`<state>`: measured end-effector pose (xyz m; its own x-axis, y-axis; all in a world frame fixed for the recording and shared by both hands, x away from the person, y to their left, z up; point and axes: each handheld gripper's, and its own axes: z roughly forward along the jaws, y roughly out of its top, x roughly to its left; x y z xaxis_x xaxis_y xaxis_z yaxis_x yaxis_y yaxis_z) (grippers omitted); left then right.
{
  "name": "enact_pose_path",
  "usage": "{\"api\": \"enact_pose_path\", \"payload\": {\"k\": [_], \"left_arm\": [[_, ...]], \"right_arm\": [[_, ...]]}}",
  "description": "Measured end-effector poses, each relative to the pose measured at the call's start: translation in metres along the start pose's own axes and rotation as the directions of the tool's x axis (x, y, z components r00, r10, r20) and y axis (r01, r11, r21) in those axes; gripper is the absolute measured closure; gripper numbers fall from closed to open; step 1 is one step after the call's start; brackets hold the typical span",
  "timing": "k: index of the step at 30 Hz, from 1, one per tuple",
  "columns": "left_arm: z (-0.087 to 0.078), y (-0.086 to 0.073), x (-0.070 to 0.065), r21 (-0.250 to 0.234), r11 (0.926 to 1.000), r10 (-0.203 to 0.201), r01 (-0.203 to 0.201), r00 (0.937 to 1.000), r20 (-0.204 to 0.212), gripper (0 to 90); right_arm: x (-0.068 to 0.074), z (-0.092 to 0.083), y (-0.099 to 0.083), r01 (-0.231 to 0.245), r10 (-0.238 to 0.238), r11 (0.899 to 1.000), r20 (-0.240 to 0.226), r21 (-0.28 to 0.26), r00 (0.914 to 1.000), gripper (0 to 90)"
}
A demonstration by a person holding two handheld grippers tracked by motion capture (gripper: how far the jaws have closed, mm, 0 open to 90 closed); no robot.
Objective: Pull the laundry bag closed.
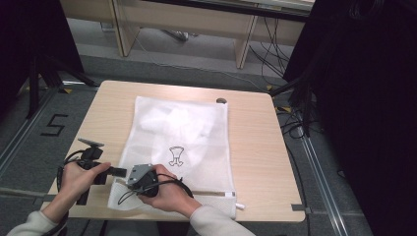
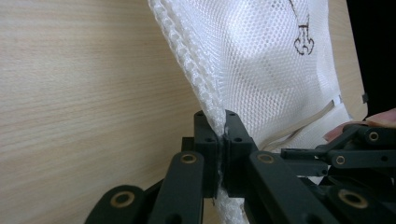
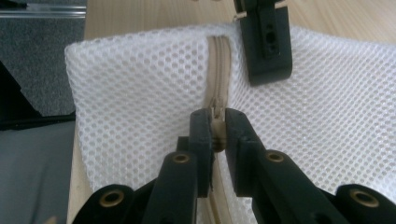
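— Where's the mesh bag (image 1: 179,142)?
— Flat on the wooden table (image 1: 255,147), its zipper end at the near edge.
— And the claws?
— Left gripper (image 2: 222,133) pinches the bag's edge — right gripper (image 3: 217,128) is clamped on the zipper pull (image 3: 217,125).

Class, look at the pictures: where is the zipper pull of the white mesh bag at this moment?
The zipper pull sits pinched in the right tool, at the mesh bag's near-left corner, close beside the left tool, which clamps the bag's edge.
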<state>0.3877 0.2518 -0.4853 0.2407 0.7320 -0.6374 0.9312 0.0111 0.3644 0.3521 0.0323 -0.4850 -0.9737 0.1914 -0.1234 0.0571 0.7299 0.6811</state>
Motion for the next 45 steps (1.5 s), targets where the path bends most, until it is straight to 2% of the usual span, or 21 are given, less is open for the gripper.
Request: {"api": "enact_pose_path", "payload": {"k": [1,2,4,5,6,7,9,10,13,19,21,22,24,27,28,31,33,34,41,42,45], "left_arm": [[0.000,-0.001,-0.003,-0.001,0.9988,-0.050,0.050,0.9988,-0.001,86.2],[0.000,-0.001,-0.002,0.000,0.9988,-0.049,0.049,0.9988,0.000,86.2],[0.000,0.000,0.002,0.007,1.0000,0.005,-0.005,1.0000,0.000,86.1],[0.001,-0.001,-0.002,0.007,0.9990,-0.045,0.045,0.9990,-0.002,86.2],[0.000,0.000,0.001,0.005,1.0000,0.004,-0.004,1.0000,0.002,86.1],[0.000,0.000,0.001,0.004,0.9999,0.013,-0.013,0.9999,0.000,86.1],[0.000,0.000,0.000,0.003,0.9999,-0.011,0.011,0.9999,-0.001,86.2],[0.000,-0.001,-0.002,0.002,0.9986,-0.054,0.054,0.9986,-0.002,86.2],[0.000,0.000,0.002,0.004,1.0000,-0.004,0.004,1.0000,0.004,86.1],[0.000,-0.001,-0.002,0.000,0.9987,-0.051,0.051,0.9987,0.000,86.1],[0.000,0.000,0.002,0.002,1.0000,0.001,-0.001,1.0000,0.003,86.0],[0.000,0.000,-0.001,0.000,0.9989,-0.048,0.048,0.9989,0.001,86.1],[0.000,0.000,0.000,-0.001,0.9986,-0.054,0.054,0.9986,-0.001,86.1],[0.000,0.001,0.003,-0.001,1.0000,0.008,-0.008,1.0000,-0.001,86.0],[0.000,0.000,-0.002,-0.002,0.9987,-0.050,0.050,0.9987,-0.005,86.0],[0.000,-0.001,-0.002,-0.002,0.9990,-0.045,0.045,0.9990,-0.006,86.0],[-0.001,0.001,0.003,-0.004,1.0000,0.007,-0.007,1.0000,-0.002,86.0],[0.000,0.000,0.000,-0.007,0.9991,-0.042,0.042,0.9991,-0.004,86.0],[0.000,0.000,0.000,-0.009,0.9988,-0.048,0.048,0.9988,-0.006,86.0],[0.000,0.001,0.003,-0.008,0.9999,0.008,-0.008,1.0000,-0.004,85.9],[0.000,0.000,0.000,-0.010,0.9989,-0.047,0.046,0.9989,-0.008,85.9]], "right_arm": [[0.000,0.000,-0.001,0.002,-0.002,1.000,0.005,0.007,1.0000,82.7],[0.000,0.000,-0.002,-0.009,0.008,1.000,0.004,0.012,1.0000,82.7],[0.001,0.000,-0.004,-0.022,0.022,1.000,-0.001,0.014,0.9998,82.6],[-0.001,0.000,-0.004,-0.005,0.005,1.000,-0.005,0.011,1.0000,82.6],[0.000,-0.001,-0.005,-0.008,0.008,1.000,-0.002,0.013,1.0000,82.6],[-0.001,-0.001,-0.005,-0.004,0.004,1.000,-0.002,0.016,1.0000,82.7],[-0.001,-0.002,-0.005,-0.005,0.005,1.000,-0.002,0.014,1.0000,82.6],[-0.001,-0.002,-0.006,-0.007,0.007,1.000,-0.002,0.015,1.0000,82.6],[-0.002,-0.003,-0.008,-0.012,0.013,1.000,-0.005,0.024,0.9999,82.7],[-0.003,-0.005,-0.011,-0.019,0.019,0.999,-0.007,0.026,0.9998,82.6],[-0.002,-0.006,-0.011,-0.031,0.031,0.999,-0.008,0.027,0.9995,82.6],[-0.002,-0.007,-0.011,-0.032,0.033,0.999,-0.010,0.041,0.9994,82.6],[-0.004,-0.007,-0.013,-0.013,0.014,0.999,-0.011,0.045,0.9999,82.6],[-0.004,-0.008,-0.016,-0.021,0.022,0.999,-0.014,0.045,0.9997,82.7],[-0.004,-0.008,-0.016,-0.024,0.025,0.999,-0.015,0.042,0.9996,82.7],[-0.004,-0.010,-0.016,-0.029,0.030,0.999,-0.019,0.043,0.9994,82.7],[-0.003,-0.011,-0.016,-0.046,0.048,0.996,-0.026,0.077,0.9985,82.7],[-0.005,-0.011,-0.017,-0.025,0.026,0.998,-0.018,0.059,0.9995,82.7],[-0.007,-0.014,-0.022,-0.030,0.031,0.997,-0.019,0.069,0.9993,82.7],[-0.007,-0.015,-0.023,-0.031,0.033,0.997,-0.016,0.069,0.9994,82.7],[-0.007,-0.016,-0.023,-0.022,0.024,0.997,-0.019,0.077,0.9995,82.6]]}}
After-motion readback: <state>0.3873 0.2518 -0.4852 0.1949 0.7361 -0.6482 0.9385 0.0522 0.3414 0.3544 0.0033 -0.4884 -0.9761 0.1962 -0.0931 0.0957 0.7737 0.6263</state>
